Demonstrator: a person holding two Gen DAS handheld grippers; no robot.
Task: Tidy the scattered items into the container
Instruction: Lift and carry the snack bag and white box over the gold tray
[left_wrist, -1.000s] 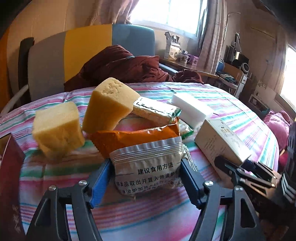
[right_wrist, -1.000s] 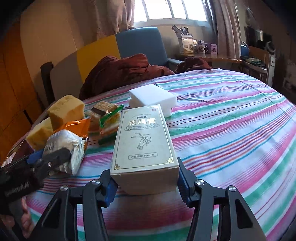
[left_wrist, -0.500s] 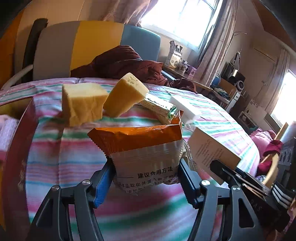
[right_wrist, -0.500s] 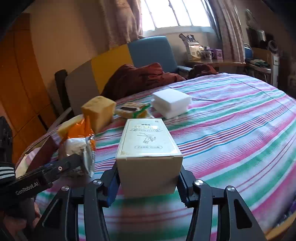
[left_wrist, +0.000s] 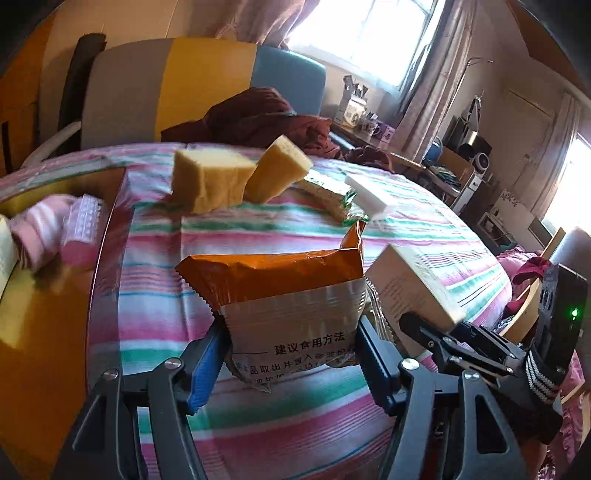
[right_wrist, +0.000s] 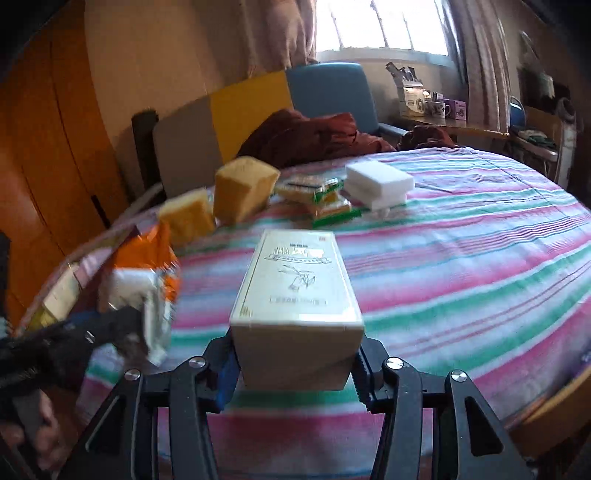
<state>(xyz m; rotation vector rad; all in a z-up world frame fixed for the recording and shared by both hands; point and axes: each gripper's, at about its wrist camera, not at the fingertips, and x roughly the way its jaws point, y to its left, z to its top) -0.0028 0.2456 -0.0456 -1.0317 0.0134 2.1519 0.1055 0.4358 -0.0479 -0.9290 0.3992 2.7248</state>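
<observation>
Both loads are now swinging toward the container (left_wrist: 110, 236) at frame left: left claw (left_wrist: 291, 354) pinching the snack packet (left_wrist: 288, 295), right claw (right_wrist: 295, 365) pinching the cream box (right_wrist: 295, 291).

A round table under a striped cloth (right_wrist: 480, 229) stood before a grey, yellow and blue chair back (left_wrist: 192, 85) draped with maroon fabric (right_wrist: 314, 136), while bright windows (right_wrist: 380, 26) (pink curtains alongside) lit orange wooden wall panels (right_wrist: 48, 140) and a cluttered side desk (right_wrist: 461, 125).
</observation>
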